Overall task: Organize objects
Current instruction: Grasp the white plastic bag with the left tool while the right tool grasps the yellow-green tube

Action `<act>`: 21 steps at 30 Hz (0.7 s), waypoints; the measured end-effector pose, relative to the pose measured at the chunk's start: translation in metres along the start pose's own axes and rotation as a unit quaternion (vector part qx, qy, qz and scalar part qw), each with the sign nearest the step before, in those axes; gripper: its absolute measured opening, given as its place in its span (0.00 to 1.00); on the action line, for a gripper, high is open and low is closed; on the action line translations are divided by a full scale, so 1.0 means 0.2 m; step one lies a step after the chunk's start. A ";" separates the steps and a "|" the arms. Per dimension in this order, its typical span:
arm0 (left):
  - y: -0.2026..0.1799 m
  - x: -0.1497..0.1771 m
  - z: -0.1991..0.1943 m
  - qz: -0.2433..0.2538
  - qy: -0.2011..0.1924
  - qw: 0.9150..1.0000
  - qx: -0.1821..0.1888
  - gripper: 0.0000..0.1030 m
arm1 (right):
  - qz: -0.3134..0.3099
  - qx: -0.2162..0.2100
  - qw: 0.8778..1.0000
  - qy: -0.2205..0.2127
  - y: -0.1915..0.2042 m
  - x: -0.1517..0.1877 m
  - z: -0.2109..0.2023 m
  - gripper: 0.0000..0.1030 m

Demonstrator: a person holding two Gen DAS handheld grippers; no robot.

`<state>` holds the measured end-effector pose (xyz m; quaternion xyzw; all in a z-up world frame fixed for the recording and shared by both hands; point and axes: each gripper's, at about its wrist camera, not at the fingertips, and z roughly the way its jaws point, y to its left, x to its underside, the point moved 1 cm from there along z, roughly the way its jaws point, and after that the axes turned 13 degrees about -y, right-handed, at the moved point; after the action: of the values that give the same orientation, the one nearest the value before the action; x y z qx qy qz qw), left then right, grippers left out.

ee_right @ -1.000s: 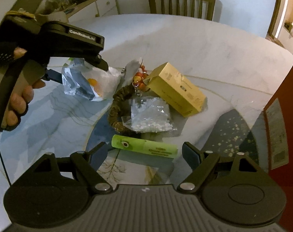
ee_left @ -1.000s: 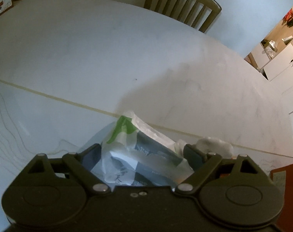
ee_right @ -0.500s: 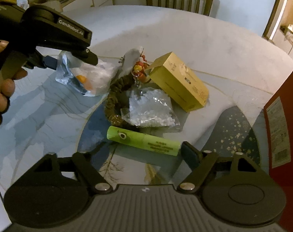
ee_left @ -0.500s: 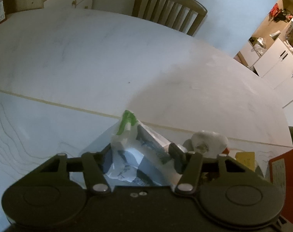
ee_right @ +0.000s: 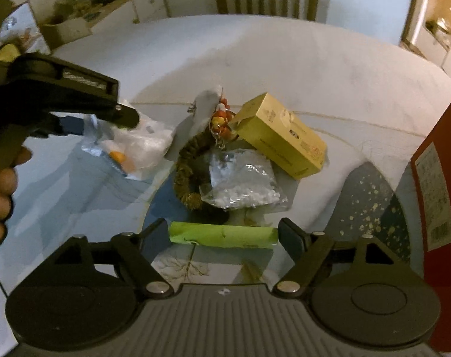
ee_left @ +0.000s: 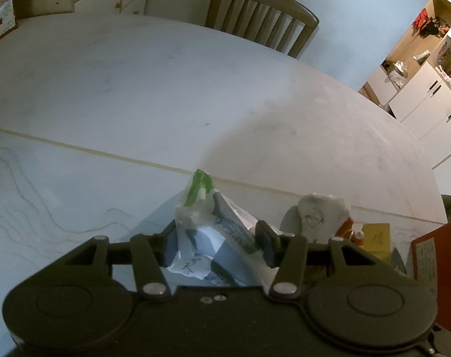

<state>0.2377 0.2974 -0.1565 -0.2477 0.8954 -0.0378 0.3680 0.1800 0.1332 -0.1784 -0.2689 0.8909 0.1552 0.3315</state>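
My left gripper (ee_left: pixel 218 245) is shut on a crinkled clear plastic bag (ee_left: pixel 207 235) with a green top and blue print; the bag also shows in the right wrist view (ee_right: pixel 136 148), with something orange inside. My right gripper (ee_right: pixel 224 236) is open, its fingers on either side of a green tube (ee_right: pixel 222 235) lying crosswise on the table. Beyond the tube lie a clear bag of white pellets (ee_right: pixel 243 184), a brown scrunchie (ee_right: pixel 186 175), a red-orange bead charm (ee_right: pixel 221 122) and a yellow box (ee_right: pixel 282 139).
A round marble table (ee_left: pixel 136 89) carries everything. A red box (ee_right: pixel 436 196) stands at the right edge. A wooden chair (ee_left: pixel 261 17) stands at the far side. A sideboard with clutter (ee_right: pixel 91 9) is at the back left.
My left gripper has closed on the plastic bag. My right gripper has moved forward so the green tube now lies between its open fingers.
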 end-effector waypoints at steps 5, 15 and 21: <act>0.00 0.01 -0.01 0.005 -0.001 1.000 0.001 0.50 | -0.016 0.018 1.000 0.009 0.04 0.02 0.03 0.80; 0.03 0.06 -0.08 0.008 -0.004 1.000 0.005 0.45 | -0.014 0.025 1.000 0.007 0.05 0.04 0.03 0.79; 0.01 0.09 -0.15 0.021 -0.011 0.999 0.022 0.30 | 0.000 0.022 1.000 0.007 0.00 0.06 -0.02 0.79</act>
<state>0.2057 0.2866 -0.1471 -0.2211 0.8950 -0.0474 0.3845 0.1703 0.1258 -0.1837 -0.2628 0.8963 0.1340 0.3312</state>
